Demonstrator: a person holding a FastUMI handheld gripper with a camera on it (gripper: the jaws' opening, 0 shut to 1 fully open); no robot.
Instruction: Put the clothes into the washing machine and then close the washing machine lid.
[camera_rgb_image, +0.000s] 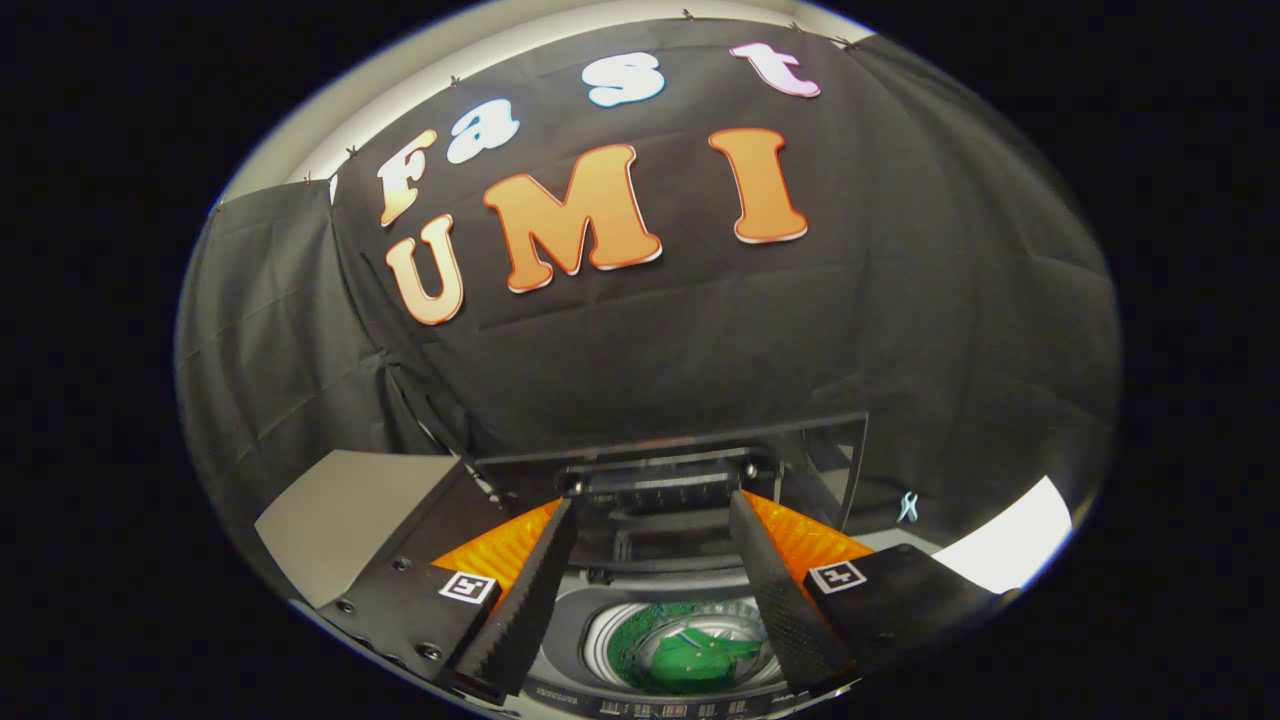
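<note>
A top-loading washing machine (570, 625) stands below and just ahead of my fingers. Its round drum holds a green garment (705, 655), lying loose at the bottom. The transparent lid (800, 455) stands raised upright at the back of the machine, with its dark hinge bar (660, 485) beyond the fingertips. My gripper (650, 515) hangs above the drum opening, open, with nothing between its fingers. The green garment shows in the gap between the two fingers, well below them.
Black cloth walls close off the booth behind and on both sides of the machine. A grey flat panel (350, 510) lies to the left of the machine. A bright white patch of floor (1010, 550) shows to the right.
</note>
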